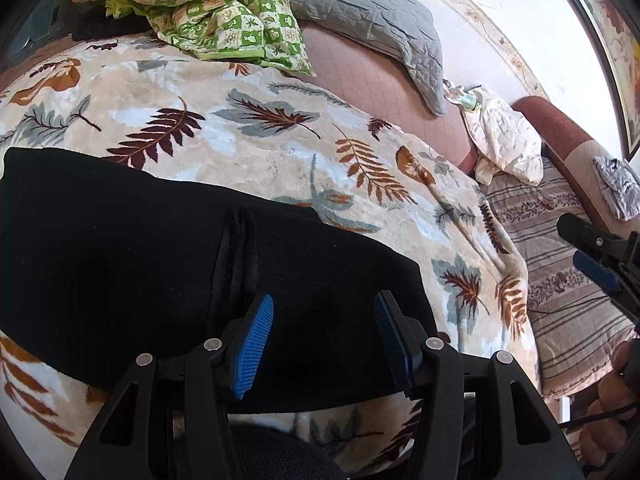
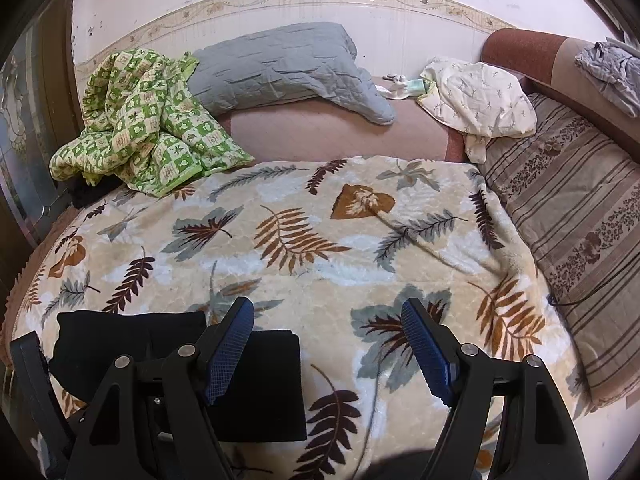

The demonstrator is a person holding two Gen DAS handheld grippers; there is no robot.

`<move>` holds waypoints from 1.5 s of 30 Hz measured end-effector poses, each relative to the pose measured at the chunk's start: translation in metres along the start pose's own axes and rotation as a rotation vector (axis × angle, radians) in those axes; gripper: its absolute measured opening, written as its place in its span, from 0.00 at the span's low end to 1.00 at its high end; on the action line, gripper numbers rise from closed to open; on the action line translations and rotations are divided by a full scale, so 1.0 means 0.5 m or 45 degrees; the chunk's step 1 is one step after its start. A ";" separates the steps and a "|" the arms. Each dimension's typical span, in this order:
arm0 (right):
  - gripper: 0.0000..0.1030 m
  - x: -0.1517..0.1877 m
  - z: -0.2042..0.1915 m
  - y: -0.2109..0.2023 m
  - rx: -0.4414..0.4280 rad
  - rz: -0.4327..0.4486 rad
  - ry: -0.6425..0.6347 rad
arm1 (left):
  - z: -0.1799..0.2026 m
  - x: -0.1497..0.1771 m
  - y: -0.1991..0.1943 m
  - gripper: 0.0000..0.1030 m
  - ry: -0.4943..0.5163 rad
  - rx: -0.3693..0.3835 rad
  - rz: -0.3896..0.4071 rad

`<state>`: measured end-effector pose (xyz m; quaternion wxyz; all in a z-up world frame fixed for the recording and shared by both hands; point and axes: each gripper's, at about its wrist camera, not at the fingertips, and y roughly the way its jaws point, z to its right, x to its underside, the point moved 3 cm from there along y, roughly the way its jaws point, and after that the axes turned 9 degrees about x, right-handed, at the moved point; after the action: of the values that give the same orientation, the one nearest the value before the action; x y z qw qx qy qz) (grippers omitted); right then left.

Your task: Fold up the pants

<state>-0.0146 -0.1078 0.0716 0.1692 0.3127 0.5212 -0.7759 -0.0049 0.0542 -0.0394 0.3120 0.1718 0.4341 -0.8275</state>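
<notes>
The black pants [image 1: 160, 264] lie folded into a flat rectangle on the leaf-patterned blanket [image 1: 248, 128]. My left gripper [image 1: 324, 344] is open and empty, hovering just above the pants' near right part. In the right wrist view the pants [image 2: 256, 380] sit at the lower left of the blanket [image 2: 320, 240]. My right gripper [image 2: 328, 356] is open and empty, to the right of the pants above bare blanket. The right gripper also shows in the left wrist view [image 1: 600, 256] at the far right.
A green checked quilt [image 2: 140, 128] is bunched at the far left, a grey pillow [image 2: 288, 68] behind it, a white cloth [image 2: 476, 96] at the far right. A striped cushion [image 2: 580, 208] flanks the blanket's right side. A grey cloth [image 2: 612, 72] lies on the armrest.
</notes>
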 end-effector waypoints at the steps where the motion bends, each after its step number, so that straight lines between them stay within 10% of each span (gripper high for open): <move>1: 0.75 0.000 0.000 0.002 0.000 -0.002 -0.001 | -0.003 -0.001 -0.005 0.51 -0.015 0.011 0.013; 9: 0.80 0.042 0.028 0.060 -0.050 -0.007 -0.071 | -0.094 0.019 -0.146 0.52 -0.135 0.001 0.198; 17: 0.80 0.134 0.108 0.178 -0.084 -0.139 -0.119 | -0.312 0.127 -0.349 0.75 -0.506 -0.054 0.448; 27: 0.80 0.148 0.144 0.195 -0.187 -0.197 0.075 | -0.464 0.155 -0.339 0.77 -0.936 0.231 0.593; 37: 0.80 0.151 0.157 0.203 -0.215 -0.229 0.128 | -0.479 0.177 -0.314 0.77 -0.944 0.481 0.605; 45: 0.80 0.152 0.154 0.206 -0.218 -0.239 0.124 | -0.475 0.194 -0.320 0.44 -0.646 0.204 0.643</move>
<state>-0.0346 -0.2145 -0.0307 0.0966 0.2843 0.6200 -0.7249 -0.1807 0.2834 -0.1293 0.5898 0.0868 0.2205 -0.7720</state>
